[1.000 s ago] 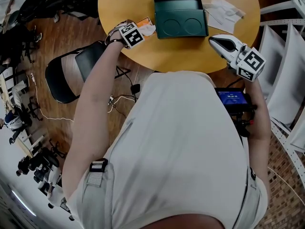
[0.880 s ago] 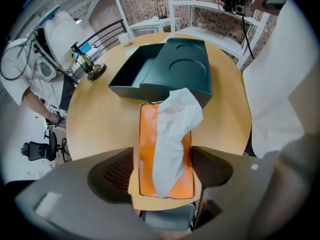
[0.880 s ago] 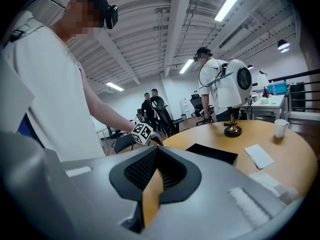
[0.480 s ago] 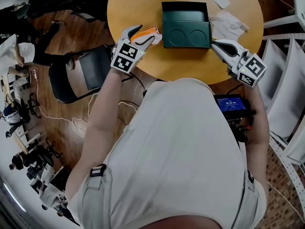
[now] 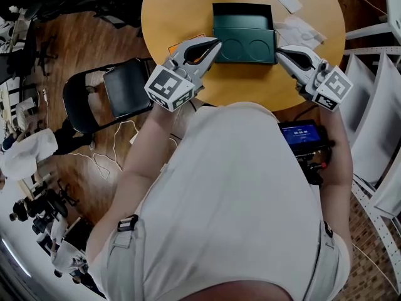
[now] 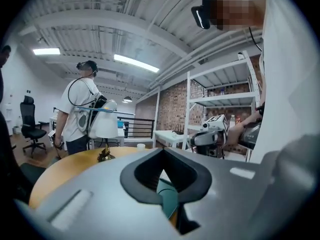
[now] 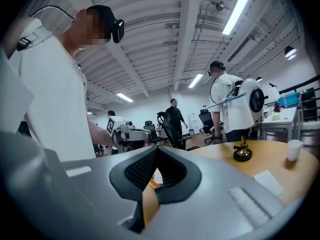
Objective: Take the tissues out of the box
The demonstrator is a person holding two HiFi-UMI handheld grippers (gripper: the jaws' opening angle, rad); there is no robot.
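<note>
Head view showed the green box (image 5: 244, 25) on the counter (image 5: 182, 5), tissues (image 5: 302, 30) lying just right of it, and the left claw (image 5: 215, 41) and right claw (image 5: 280, 51) flanking that box, the 2 fully closed on nothing.

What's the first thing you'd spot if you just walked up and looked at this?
The dark green box sitting open in the middle of the round yellow table. The left gripper and the right gripper point at it from either side, both shut and empty. White tissues lie just right of the box.
</note>
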